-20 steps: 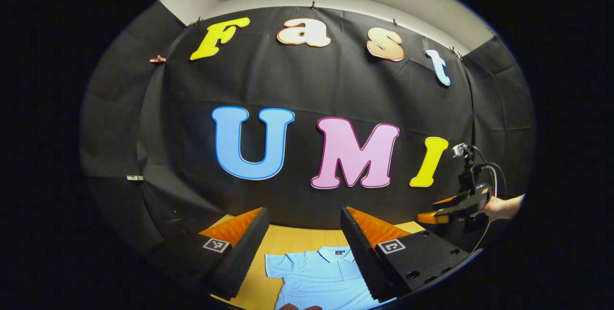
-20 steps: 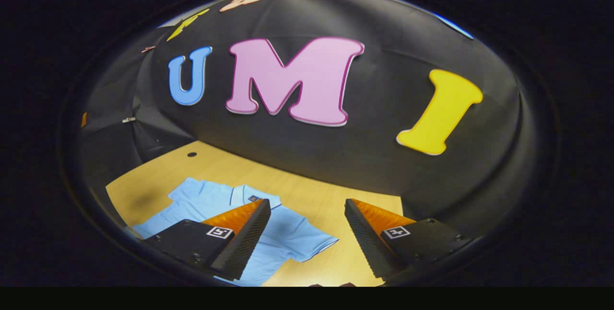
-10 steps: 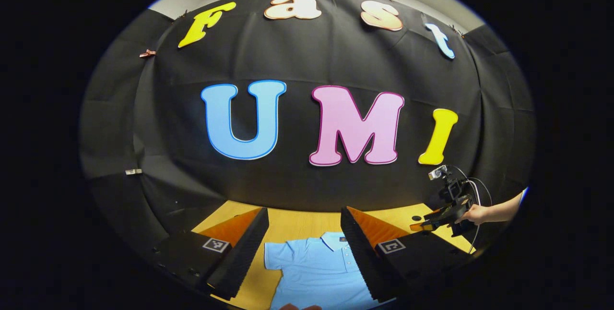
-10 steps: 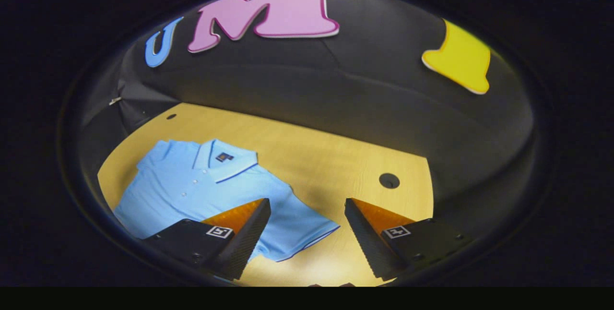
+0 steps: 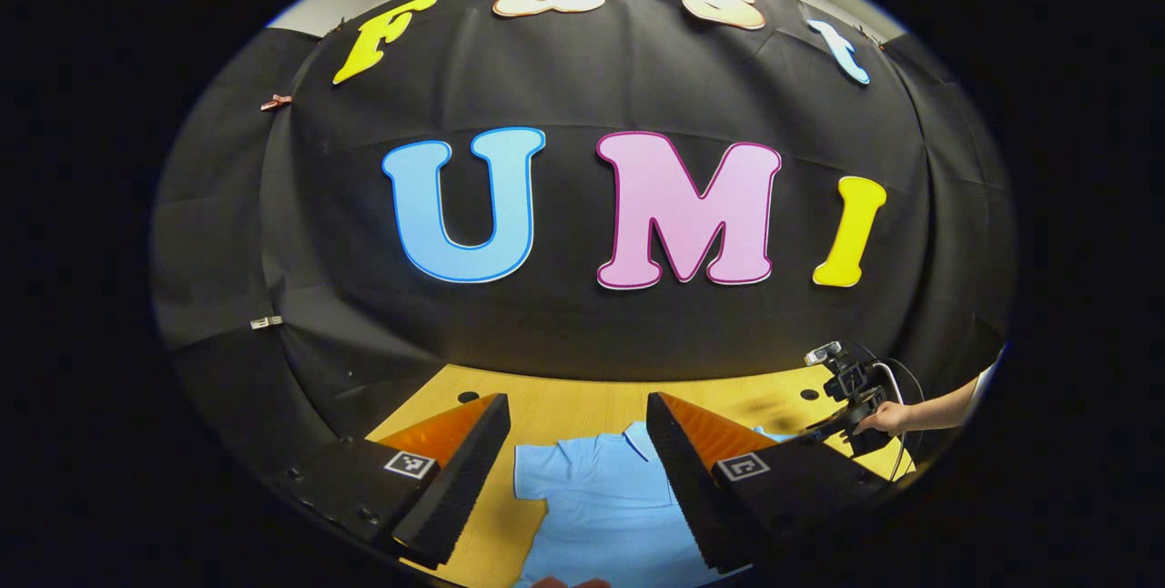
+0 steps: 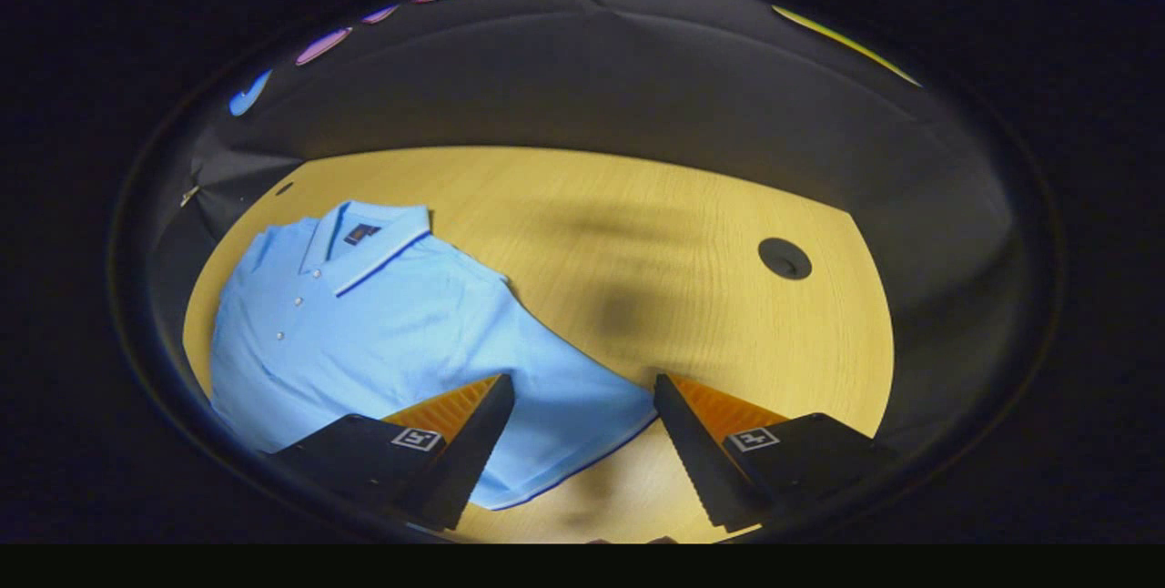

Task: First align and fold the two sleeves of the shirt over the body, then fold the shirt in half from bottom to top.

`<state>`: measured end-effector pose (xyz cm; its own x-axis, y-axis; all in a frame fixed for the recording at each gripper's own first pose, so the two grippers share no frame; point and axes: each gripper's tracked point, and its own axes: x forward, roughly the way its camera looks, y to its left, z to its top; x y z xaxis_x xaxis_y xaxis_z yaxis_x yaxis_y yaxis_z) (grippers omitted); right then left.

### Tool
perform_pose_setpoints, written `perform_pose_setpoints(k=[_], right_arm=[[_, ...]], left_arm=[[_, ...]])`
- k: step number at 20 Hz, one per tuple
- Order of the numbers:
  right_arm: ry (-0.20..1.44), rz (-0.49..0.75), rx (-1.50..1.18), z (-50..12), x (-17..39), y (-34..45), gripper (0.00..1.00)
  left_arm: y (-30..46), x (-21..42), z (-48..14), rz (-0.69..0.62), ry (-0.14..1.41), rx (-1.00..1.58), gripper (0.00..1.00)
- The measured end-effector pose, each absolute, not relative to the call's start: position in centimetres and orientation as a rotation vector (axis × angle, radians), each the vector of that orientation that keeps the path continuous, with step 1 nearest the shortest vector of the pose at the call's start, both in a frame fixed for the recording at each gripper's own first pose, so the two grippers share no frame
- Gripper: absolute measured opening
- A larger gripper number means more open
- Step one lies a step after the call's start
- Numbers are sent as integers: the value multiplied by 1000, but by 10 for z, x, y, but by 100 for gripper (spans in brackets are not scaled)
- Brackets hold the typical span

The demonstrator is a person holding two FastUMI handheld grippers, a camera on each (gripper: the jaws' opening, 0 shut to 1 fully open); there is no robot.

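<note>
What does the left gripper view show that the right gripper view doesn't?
Left gripper view adds: a hand holding the right gripper low over the table's far side. Right gripper view adds: the shirt's buttons and a sleeve spread flat between that gripper's open fingers. Shared: the light blue shirt lying unfolded on the wooden table. The left gripper is open too.
</note>
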<state>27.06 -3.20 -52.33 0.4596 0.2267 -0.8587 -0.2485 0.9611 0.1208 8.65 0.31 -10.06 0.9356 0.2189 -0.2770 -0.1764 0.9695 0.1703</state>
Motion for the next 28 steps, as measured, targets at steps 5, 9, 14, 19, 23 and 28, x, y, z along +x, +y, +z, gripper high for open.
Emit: perform_pose_setpoints(k=[5, 9, 14, 19, 23, 28], right_arm=[[1052, 251, -8, -525, 271, -36, 68], [1043, 237, 26, -523, 273, -31, 13], [1016, 232, 134, -503, 281, -19, 8], [952, 367, 272, -450, 282, 45, 10], [894, 455, 220, -432, 278, 78, 10], [939, 334, 74, -471, 274, 22, 39]], left_arm=[[-1, 83, -106, 196, 304, 142, 96], [2, 77, -106, 203, 307, 138, 96], [13, 63, -99, 223, 296, 155, 96], [20, 52, -99, 239, 296, 135, 96], [22, 45, -97, 241, 289, 147, 96], [29, 36, -94, 248, 280, 158, 96]])
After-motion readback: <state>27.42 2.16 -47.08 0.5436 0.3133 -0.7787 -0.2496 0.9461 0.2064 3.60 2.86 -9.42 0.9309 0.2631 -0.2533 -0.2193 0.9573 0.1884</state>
